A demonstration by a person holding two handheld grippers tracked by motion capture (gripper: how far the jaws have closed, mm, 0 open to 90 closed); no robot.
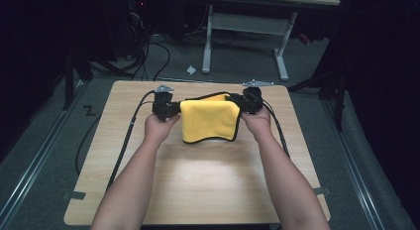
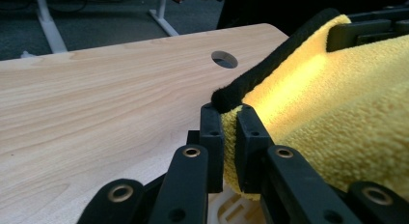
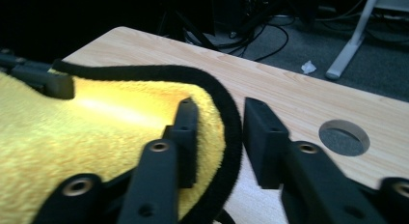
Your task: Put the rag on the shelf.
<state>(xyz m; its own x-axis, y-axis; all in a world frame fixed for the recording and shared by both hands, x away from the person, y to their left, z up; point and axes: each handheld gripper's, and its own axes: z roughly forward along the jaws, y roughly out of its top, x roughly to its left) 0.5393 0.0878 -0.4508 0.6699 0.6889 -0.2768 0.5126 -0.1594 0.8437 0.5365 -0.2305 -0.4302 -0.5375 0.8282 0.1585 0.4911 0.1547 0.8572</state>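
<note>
A yellow cloth (image 1: 208,120) with a black hem hangs folded between my two grippers over the far half of the wooden table (image 1: 208,185). My left gripper (image 1: 171,108) holds its left corner. In the left gripper view the jaws (image 2: 230,115) pinch the yellow cloth (image 2: 337,103) just under the hem. My right gripper (image 1: 242,103) is at the cloth's right corner. In the right gripper view its jaws (image 3: 219,122) stand apart: the cloth (image 3: 96,132) lies against the left pad, while the right pad (image 3: 263,137) is off the hem.
A round cable hole (image 3: 344,137) is cut in the tabletop near the far edge. Beyond the table are a white desk frame (image 1: 208,41), floor cables (image 1: 148,56) and a paper scrap (image 1: 191,70). A cable trails from each gripper down the table's sides.
</note>
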